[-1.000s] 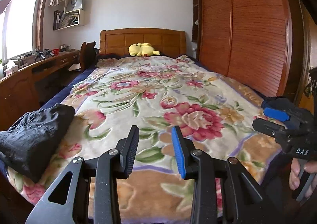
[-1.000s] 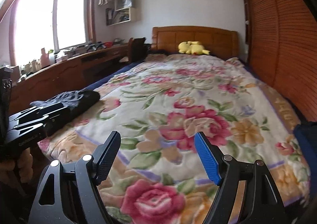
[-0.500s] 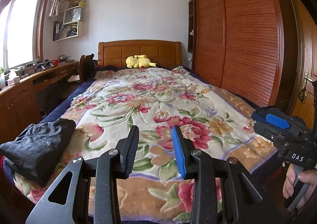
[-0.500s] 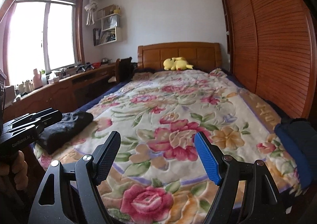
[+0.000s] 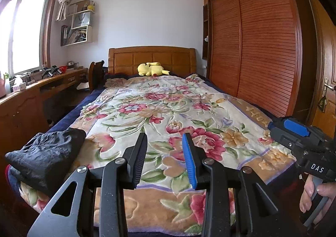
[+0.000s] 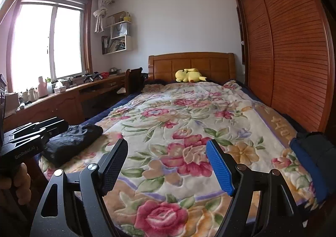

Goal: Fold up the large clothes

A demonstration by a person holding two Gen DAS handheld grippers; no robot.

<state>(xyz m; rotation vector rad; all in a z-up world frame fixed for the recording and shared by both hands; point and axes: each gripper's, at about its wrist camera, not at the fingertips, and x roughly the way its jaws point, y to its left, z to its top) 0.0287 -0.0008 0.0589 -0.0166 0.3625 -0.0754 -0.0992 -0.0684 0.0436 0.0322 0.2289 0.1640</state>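
Two grippers hover at the foot edge of the bed (image 5: 147,211), both empty: the left gripper (image 5: 164,159) with jaws narrowly parted, the right gripper (image 6: 167,165) spread wide. Ahead, the flowered blanket (image 6: 189,123) lies bare up to the headboard (image 5: 151,58). Left of both, the folded dark garment (image 5: 45,155) sits at the bed's near-left corner, compact and wrinkled.

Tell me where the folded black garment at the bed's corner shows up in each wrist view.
Left wrist view: folded black garment at lower left, on the near left corner of the floral blanket.
Right wrist view: same garment at left of middle, right beside the left gripper's body.
Shared landmark: yellow plush toy against the wooden headboard.
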